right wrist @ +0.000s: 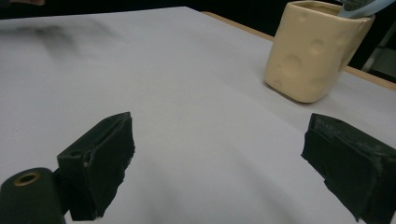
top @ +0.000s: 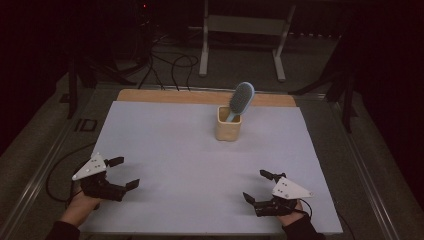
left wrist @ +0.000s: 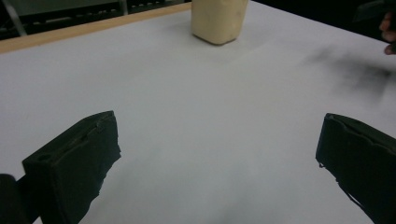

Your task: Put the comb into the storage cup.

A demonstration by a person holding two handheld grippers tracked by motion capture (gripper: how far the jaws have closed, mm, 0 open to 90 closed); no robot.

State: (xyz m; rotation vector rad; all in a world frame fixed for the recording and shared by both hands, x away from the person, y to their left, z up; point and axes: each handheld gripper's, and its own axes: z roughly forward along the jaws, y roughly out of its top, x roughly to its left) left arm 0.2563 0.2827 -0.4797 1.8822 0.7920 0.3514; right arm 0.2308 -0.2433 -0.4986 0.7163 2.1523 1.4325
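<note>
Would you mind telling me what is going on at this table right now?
A person holds a two-jaw gripper in each hand near the front edge of the white-covered table. The left gripper and the right gripper both rest low with jaws wide open and hold nothing. Toward the far side stands a cream cup with a blue hairbrush standing in it, handle down, brush head leaning out to the right. Neither gripper is near the cup.

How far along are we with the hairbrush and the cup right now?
The hairbrush stands handle-down in the cream cup, head leaning out over the rim. Nothing is in hand: the left gripper and right gripper rest open near the table's front edge. Any move on brush or cup has not begun.
</note>
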